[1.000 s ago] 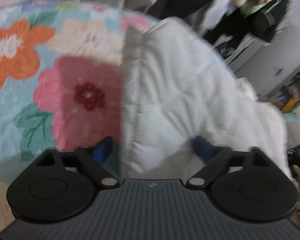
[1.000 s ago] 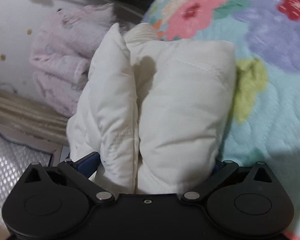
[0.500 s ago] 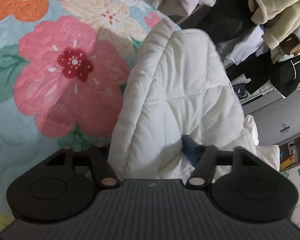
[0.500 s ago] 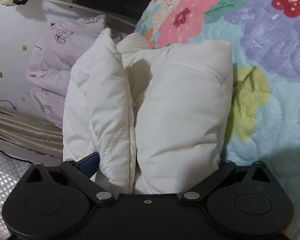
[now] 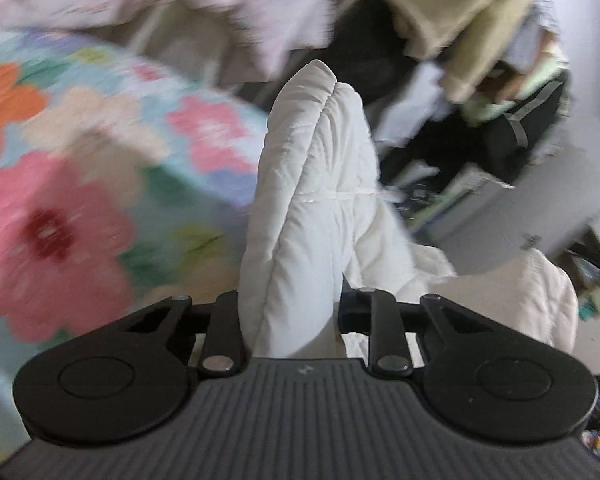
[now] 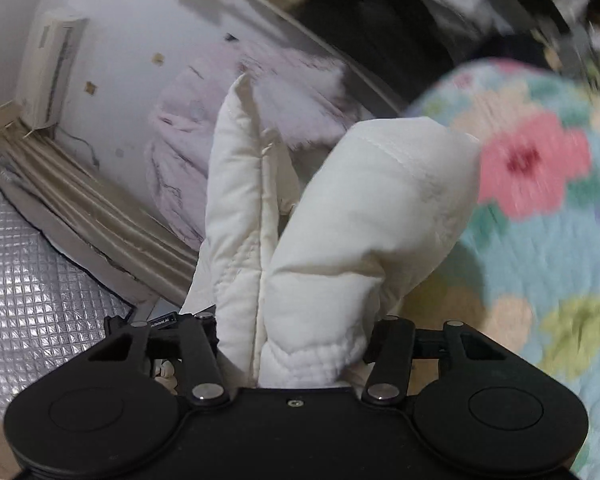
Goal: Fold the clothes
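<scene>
Left wrist view: left tool [image 5: 290, 312] closing on white quilted garment [image 5: 312, 200] above the floral bed cover [image 5: 60, 208].
Right wrist view alone shows an air conditioner [image 6: 52, 72]; right tool [image 6: 296, 336], angled slightly downward, closing on the garment's padded folds.

This is a lived-in bedroom in a home. A bed covered by a quilted floral bedspread [image 5: 80, 200] fills much of the left wrist view, with clothes [image 5: 460, 20] hanging crowded on a rail behind it. In the right wrist view a wall air conditioner [image 6: 54, 68] sits above beige curtains [image 6: 80, 208], near hanging pink printed bedding [image 6: 204, 120].
</scene>
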